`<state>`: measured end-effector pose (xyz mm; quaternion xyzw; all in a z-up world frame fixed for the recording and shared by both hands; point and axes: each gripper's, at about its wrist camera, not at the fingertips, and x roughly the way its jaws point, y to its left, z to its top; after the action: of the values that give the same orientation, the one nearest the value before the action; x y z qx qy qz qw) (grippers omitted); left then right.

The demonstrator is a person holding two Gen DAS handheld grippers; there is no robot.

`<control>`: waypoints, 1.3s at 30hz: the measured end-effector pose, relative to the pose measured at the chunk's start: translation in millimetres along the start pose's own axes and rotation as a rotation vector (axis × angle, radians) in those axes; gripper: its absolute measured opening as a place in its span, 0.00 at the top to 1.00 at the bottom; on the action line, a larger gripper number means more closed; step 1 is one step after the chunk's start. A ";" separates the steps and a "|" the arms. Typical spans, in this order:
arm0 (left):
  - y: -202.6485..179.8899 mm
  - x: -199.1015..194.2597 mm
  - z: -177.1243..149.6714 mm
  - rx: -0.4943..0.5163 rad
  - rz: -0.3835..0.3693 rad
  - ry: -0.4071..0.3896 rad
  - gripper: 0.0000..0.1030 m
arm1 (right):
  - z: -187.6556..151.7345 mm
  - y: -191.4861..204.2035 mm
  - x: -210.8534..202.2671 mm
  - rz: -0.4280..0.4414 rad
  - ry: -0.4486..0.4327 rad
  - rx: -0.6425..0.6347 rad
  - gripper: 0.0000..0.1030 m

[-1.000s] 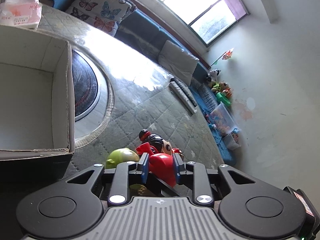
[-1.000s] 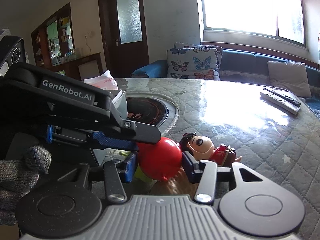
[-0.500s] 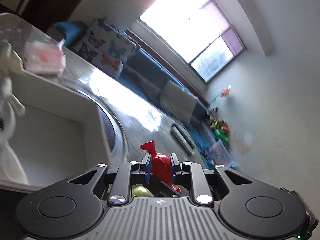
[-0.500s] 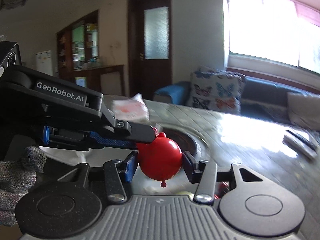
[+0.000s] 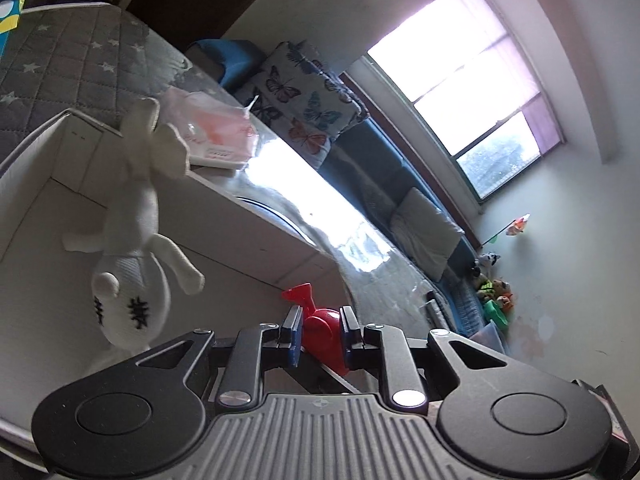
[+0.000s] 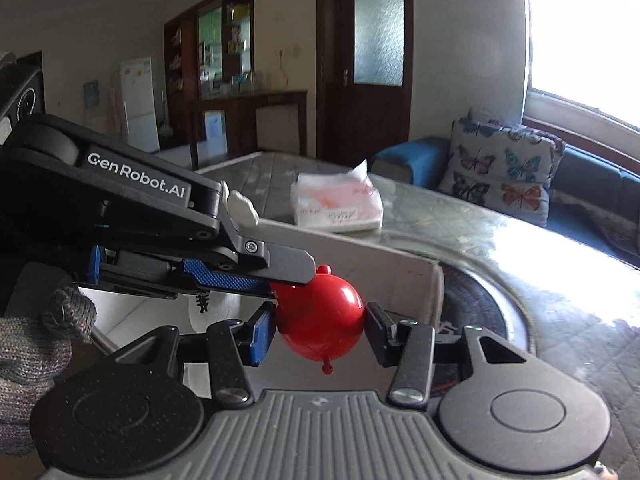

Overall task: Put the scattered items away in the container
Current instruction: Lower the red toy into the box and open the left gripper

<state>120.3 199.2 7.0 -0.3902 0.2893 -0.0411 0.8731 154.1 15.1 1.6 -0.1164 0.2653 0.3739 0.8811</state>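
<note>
Both grippers are shut on one red round toy with a spout. My left gripper clamps the red toy and holds it over the open white cardboard box. My right gripper clamps the same red toy from the other side, with the left gripper's body crossing above it. A white plush rabbit lies inside the box, against its left wall.
A pink-and-white tissue pack lies on the quilted grey tablecloth beyond the box. A round dark inset sits in the table right of the box. A sofa with butterfly cushions stands behind the table.
Both grippers lifted the red toy off the table, away from the green toy and the doll figure, and carried it left over the box. The plush rabbit came into view.
</note>
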 end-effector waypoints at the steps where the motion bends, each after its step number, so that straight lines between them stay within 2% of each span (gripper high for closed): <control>1: 3.0 1.9 0.4 -0.001 0.007 0.005 0.80 | 0.5 0.8 5.5 0.000 0.014 -0.003 0.53; 10: 14.9 10.4 -3.3 -0.023 0.046 0.036 0.80 | -2.2 3.3 36.0 -0.025 0.102 -0.049 0.53; 20: 16.9 7.5 -8.3 -0.022 0.069 0.037 0.80 | -8.1 8.0 50.2 -0.065 0.141 -0.093 0.52; 33: 3.7 5.8 -10.9 0.003 0.069 0.031 0.80 | -9.7 8.8 31.3 -0.056 0.090 -0.080 0.51; 39: -12.2 -2.5 -18.3 0.031 0.057 0.018 0.80 | -11.9 9.9 8.7 -0.055 0.045 -0.069 0.45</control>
<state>110.3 179.5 7.1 -0.3677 0.3075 -0.0241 0.8773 147.4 22.4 -13.2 -0.1621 0.2686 0.3559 0.8803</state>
